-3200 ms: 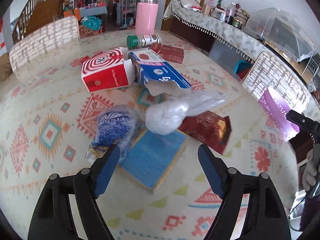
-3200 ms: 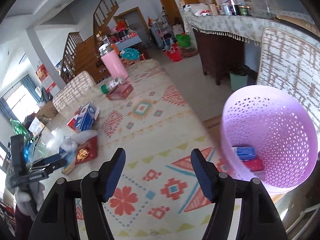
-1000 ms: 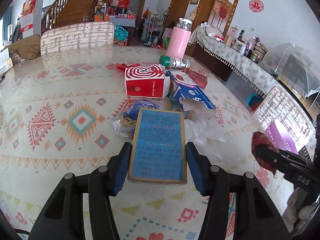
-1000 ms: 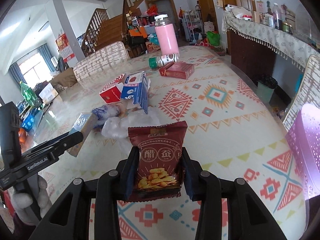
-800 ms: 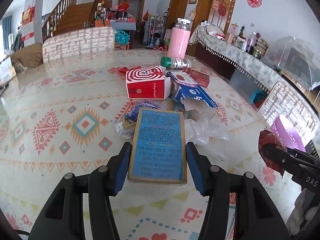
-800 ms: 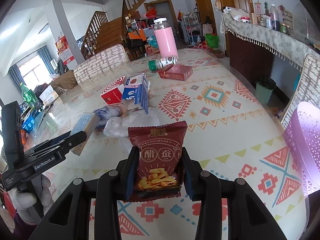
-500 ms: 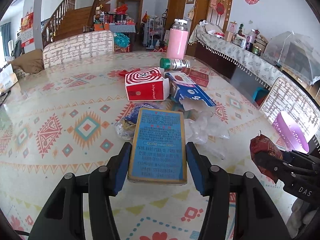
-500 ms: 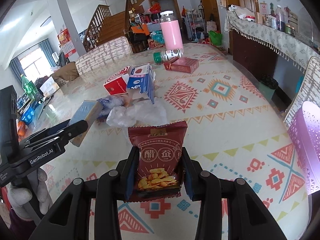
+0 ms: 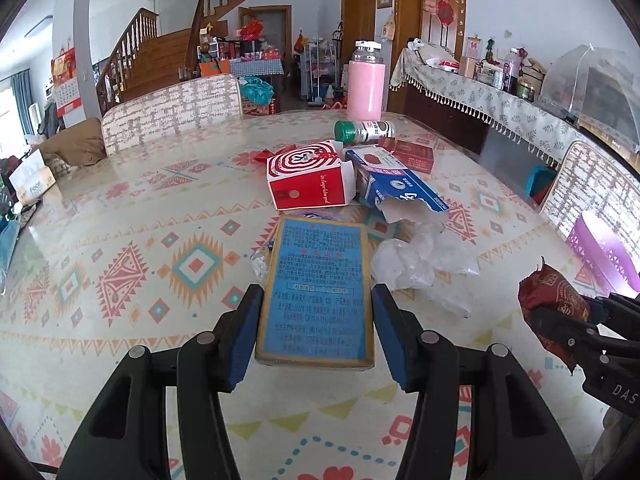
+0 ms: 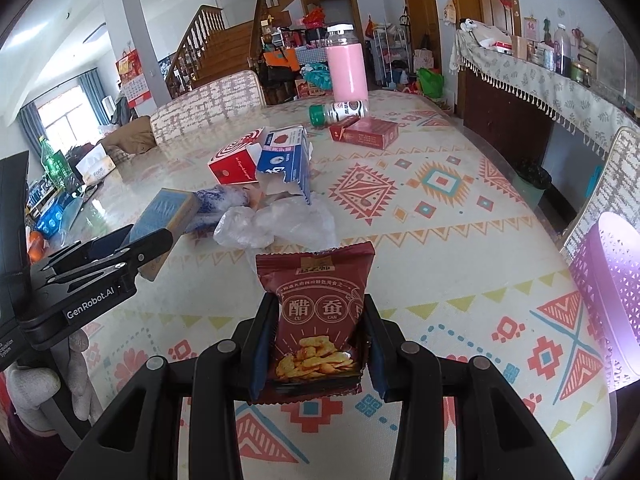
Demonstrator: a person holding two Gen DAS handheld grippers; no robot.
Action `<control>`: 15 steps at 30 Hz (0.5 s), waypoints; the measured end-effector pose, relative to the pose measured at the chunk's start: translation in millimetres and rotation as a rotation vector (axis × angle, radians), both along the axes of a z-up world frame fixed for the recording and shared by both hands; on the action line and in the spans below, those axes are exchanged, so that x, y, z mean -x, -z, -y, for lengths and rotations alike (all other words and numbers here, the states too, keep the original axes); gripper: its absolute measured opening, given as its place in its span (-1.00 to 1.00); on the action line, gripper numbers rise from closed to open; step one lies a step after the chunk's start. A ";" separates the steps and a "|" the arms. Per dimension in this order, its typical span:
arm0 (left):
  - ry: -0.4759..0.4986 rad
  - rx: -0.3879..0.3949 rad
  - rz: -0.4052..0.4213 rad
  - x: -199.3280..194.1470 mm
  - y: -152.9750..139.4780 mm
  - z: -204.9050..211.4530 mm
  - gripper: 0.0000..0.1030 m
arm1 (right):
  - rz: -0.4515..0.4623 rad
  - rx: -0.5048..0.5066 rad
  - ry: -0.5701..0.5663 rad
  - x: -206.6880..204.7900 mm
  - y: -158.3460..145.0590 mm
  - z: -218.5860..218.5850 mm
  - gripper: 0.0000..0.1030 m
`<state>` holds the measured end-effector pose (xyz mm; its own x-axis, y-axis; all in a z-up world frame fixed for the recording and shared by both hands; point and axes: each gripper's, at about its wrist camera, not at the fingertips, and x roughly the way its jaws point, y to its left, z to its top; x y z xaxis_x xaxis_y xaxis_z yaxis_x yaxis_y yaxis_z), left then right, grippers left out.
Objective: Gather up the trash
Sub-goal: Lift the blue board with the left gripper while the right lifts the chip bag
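Carrying trash now: left gripper [image 9: 316, 332] pinching blue box [image 9: 318, 284], right gripper [image 10: 316, 344] pinching snack bag [image 10: 318, 312], both lifted since earlier; lilac basket [image 10: 612, 300] at 3 o'clock next.

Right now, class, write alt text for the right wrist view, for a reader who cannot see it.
The right gripper holds a dark red snack bag above a patterned table. Boxes, a clear plastic bag and a pink bottle lie beyond; a purple basket stands at right.

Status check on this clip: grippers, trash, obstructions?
Left gripper shut on blue box. Right gripper shut on snack bag. Purple basket at right, path clear. More trash left on table.
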<state>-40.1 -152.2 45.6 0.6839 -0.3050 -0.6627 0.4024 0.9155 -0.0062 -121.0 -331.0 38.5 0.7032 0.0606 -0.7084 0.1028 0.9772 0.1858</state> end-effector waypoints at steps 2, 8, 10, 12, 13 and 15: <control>-0.003 -0.002 0.004 0.1 -0.3 -0.5 0.05 | 0.004 0.009 0.001 1.1 -1.2 -0.6 -0.16; -0.001 -0.004 0.005 0.0 -0.7 -1.0 0.05 | 0.018 0.020 0.010 7.0 -5.8 0.4 -0.16; -0.003 -0.005 0.008 -0.1 -0.5 -0.1 0.05 | 0.024 0.026 0.017 9.9 -7.8 2.3 -0.16; -0.003 -0.005 0.011 -0.1 -0.7 -1.1 0.05 | 0.028 0.029 0.023 12.7 -9.6 4.7 -0.16; -0.003 -0.006 0.013 0.3 -0.6 -1.0 0.05 | 0.030 0.031 0.026 14.0 -10.3 5.6 -0.16; -0.002 -0.010 0.019 0.8 -0.3 -0.5 0.05 | 0.034 0.031 0.034 17.6 -11.8 8.7 -0.17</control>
<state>-40.9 -151.7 45.9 0.6968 -0.2971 -0.6529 0.4005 0.9162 0.0105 -138.6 -339.7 50.4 0.7285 0.0144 -0.6849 0.1303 0.9786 0.1592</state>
